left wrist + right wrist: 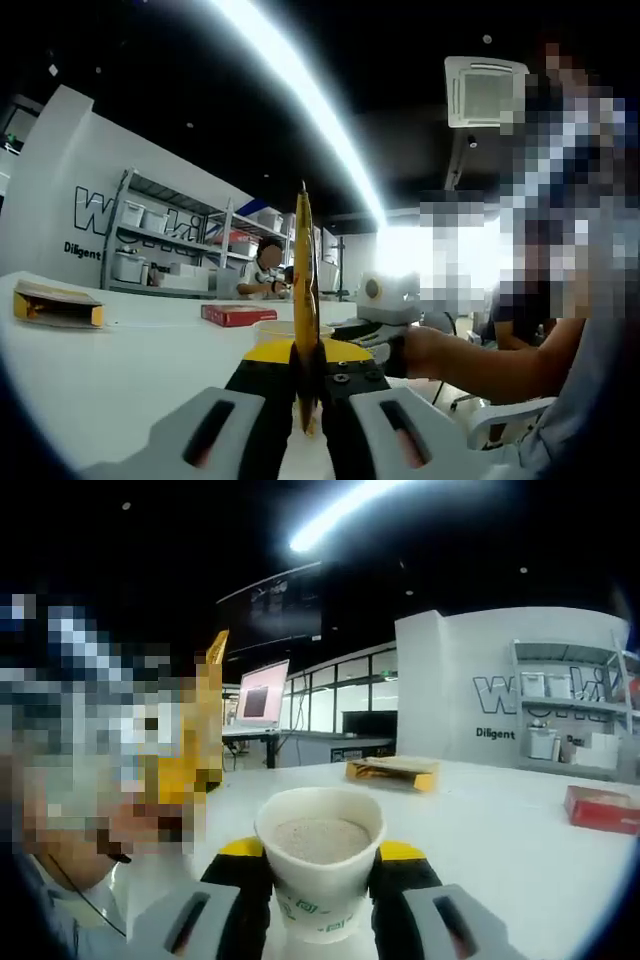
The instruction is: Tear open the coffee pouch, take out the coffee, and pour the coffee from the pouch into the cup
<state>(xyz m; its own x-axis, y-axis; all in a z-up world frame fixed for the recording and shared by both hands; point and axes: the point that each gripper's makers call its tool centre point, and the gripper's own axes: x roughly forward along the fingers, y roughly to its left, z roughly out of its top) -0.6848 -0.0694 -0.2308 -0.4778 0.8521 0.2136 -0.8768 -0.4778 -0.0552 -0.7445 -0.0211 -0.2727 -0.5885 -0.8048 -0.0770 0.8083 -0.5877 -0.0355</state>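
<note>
Right gripper (320,880): jaws are clamping the paper cup (320,865) from both sides, rim upward in the right gripper view. The cup is already holding pale brown powder (322,838), level, below the rim.

Left gripper (308,395): jaws are pinching the yellow coffee pouch (303,290), seen edge-on in the left gripper view, long axis running straight up from the jaw tips. In the right gripper view the same pouch is showing to the left of the cup, standing tall with its top corner well above the rim.

Key relation: the pouch is sitting beside the cup rather than over it. Judgement: pouring looks largely done; any remainder would call for tipping the pouch mouth toward the rim.

Farther off: white table (500,820), a flat yellow box (392,771), a red box (603,809), then shelving with bins (160,240) against the wall.
</note>
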